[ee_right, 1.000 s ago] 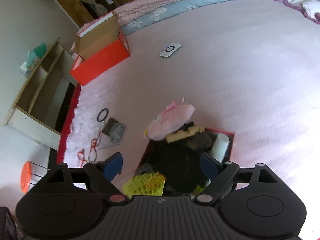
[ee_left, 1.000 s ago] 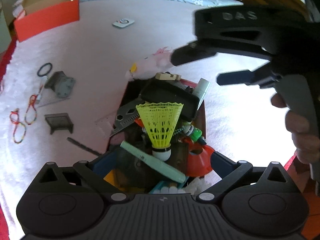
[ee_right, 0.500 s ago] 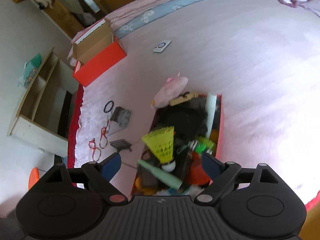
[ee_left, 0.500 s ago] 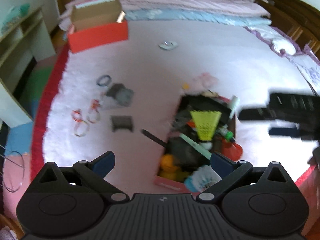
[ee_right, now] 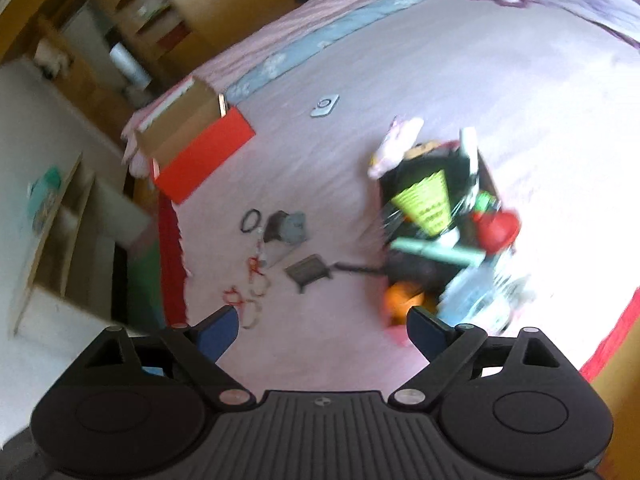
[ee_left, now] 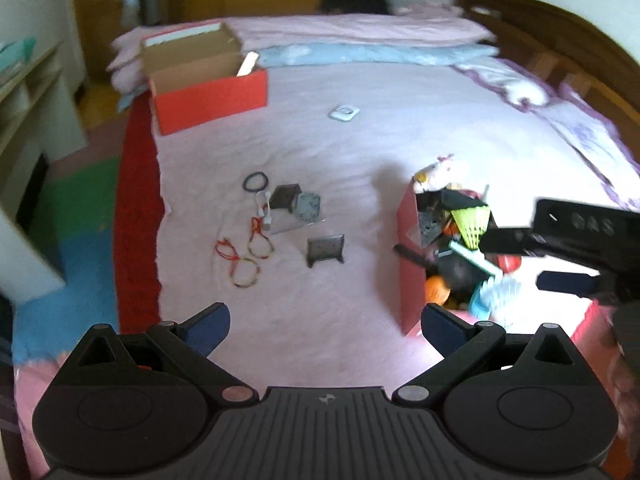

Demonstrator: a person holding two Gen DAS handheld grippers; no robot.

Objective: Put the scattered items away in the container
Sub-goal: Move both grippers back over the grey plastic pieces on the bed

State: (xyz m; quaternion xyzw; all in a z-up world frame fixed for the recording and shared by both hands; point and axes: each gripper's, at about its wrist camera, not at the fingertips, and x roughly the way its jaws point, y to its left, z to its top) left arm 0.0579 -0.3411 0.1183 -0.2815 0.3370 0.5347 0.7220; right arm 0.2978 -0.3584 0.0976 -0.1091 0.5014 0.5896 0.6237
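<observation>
A red container point(ee_left: 410, 248) on the pink bed is heaped with items, among them a yellow shuttlecock point(ee_left: 474, 222) and a mint tube point(ee_left: 474, 258). My left gripper point(ee_left: 326, 322) hangs open and empty above bare bedding, left of the container. My right gripper point(ee_left: 532, 262) hovers over the container's right side. In its own view the right gripper point(ee_right: 324, 330) holds nothing, its jaws still opening, and the shuttlecock point(ee_right: 426, 204) lies ahead. Loose on the bed are a black ring point(ee_left: 255, 181), red string loops point(ee_left: 244, 258), a grey piece point(ee_left: 306, 206) and a dark stand point(ee_left: 325, 249).
An open orange-red box point(ee_left: 208, 90) stands at the far left of the bed, and a small white device point(ee_left: 343, 113) lies beyond the scattered items. The bed's red edge point(ee_left: 136, 216) runs down the left, with shelves point(ee_right: 60, 216) beyond. A wooden headboard point(ee_left: 552, 28) rises at the right.
Both grippers have pulled back and up from the container, which now looks small and far. The left view has swung leftward over the scattered items. The right jaws stand a little wider.
</observation>
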